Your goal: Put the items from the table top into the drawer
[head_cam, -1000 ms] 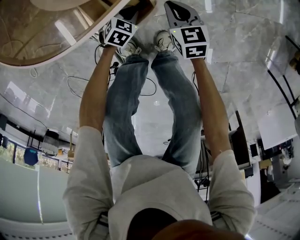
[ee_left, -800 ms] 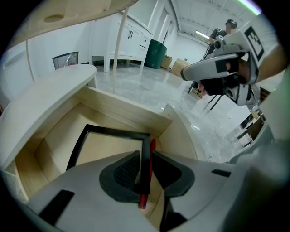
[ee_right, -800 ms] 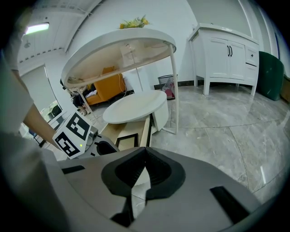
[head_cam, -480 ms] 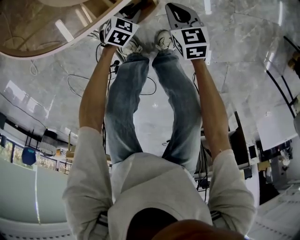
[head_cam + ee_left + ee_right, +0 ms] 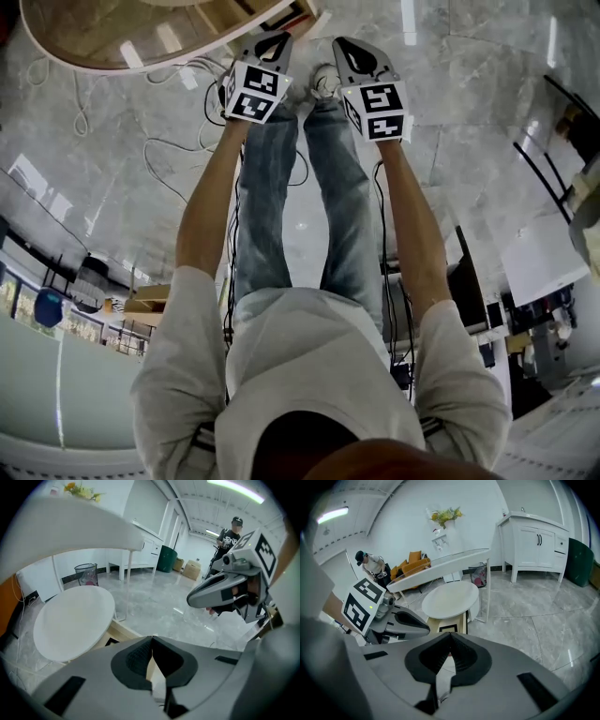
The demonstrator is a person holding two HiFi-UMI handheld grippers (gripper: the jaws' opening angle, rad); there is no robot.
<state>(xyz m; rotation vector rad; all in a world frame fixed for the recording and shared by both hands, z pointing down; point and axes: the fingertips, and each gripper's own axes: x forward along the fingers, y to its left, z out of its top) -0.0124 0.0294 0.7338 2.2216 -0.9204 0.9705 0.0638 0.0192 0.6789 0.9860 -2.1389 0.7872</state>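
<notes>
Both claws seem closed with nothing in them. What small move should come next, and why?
Probably lower the left gripper toward the round table, opening its jaws. Both it and the right gripper are shut on nothing and hang short of the table.

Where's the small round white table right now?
The round white table stands mid-frame in the right gripper view, beside the long white counter; the left gripper view shows it at left.

The person wears a grey shirt [image 5: 309, 361], blue jeans [image 5: 342, 202], white trainers [image 5: 325, 81]; left tongs [image 5: 275, 40] and right tongs [image 5: 340, 45] are grey.
</notes>
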